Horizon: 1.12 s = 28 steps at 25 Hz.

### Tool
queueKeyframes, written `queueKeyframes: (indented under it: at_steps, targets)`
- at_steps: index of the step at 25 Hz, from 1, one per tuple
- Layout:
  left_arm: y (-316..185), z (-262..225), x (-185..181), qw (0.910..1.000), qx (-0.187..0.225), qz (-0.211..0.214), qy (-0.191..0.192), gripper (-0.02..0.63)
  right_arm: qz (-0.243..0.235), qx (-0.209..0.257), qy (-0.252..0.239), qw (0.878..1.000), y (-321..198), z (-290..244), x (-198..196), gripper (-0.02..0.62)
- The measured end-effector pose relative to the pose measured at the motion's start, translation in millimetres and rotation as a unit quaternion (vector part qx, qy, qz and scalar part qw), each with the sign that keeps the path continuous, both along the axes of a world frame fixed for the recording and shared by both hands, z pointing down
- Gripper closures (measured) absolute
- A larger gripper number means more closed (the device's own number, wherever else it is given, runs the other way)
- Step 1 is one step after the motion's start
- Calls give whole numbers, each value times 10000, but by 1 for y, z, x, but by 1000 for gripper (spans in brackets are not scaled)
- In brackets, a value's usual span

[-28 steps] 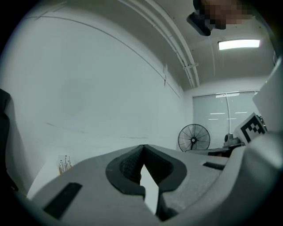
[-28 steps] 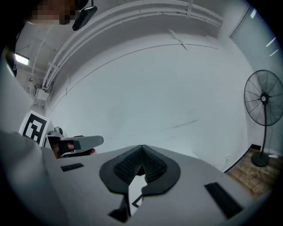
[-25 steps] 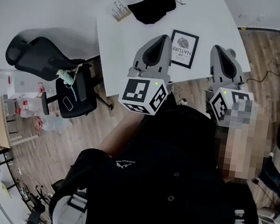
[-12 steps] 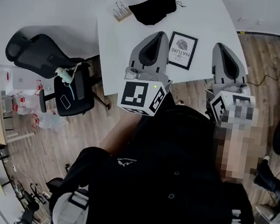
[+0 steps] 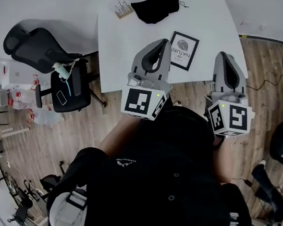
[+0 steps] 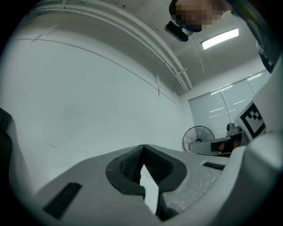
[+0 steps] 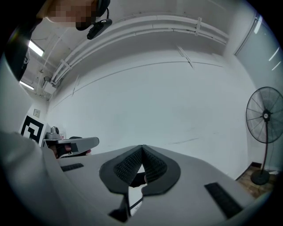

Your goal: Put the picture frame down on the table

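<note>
The black picture frame, with a white print and dark lettering, lies flat on the white table near its front edge. My left gripper hovers just left of the frame, shut and holding nothing. To the right of the frame, over the table's front right corner, my right gripper is also shut and empty. In the left gripper view the jaws meet at their tips against a bare white wall. The right gripper view shows the same closed tips.
A black cloth pouch and a small card lie at the table's far side. A black office chair stands left of the table on the wood floor. A standing fan is by the wall.
Both grippers stay shut and have drifted slightly back toward the person. The frame rests in the same spot on the table.
</note>
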<state>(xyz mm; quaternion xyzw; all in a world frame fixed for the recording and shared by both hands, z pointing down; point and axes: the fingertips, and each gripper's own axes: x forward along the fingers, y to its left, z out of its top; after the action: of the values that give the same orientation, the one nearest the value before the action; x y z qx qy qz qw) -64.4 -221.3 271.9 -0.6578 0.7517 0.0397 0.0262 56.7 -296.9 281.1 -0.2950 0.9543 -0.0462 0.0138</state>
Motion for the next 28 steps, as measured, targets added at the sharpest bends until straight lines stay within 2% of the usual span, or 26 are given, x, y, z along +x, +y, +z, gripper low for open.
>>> queueKeyframes:
  at_steps: [3,13,28]
  targets:
    - [1,-2,1,10000,42,-21,-10,598,-11,139,-60,9999,0,-7,1,597]
    - [2,-11,-3,9999,118,-87,-48,599,6,170,-297,9994,1,-18,3,597]
    - [6,-6,-7,9999,36,-115,-42,599,-93,101,-217,9997,7,-11,-3,597]
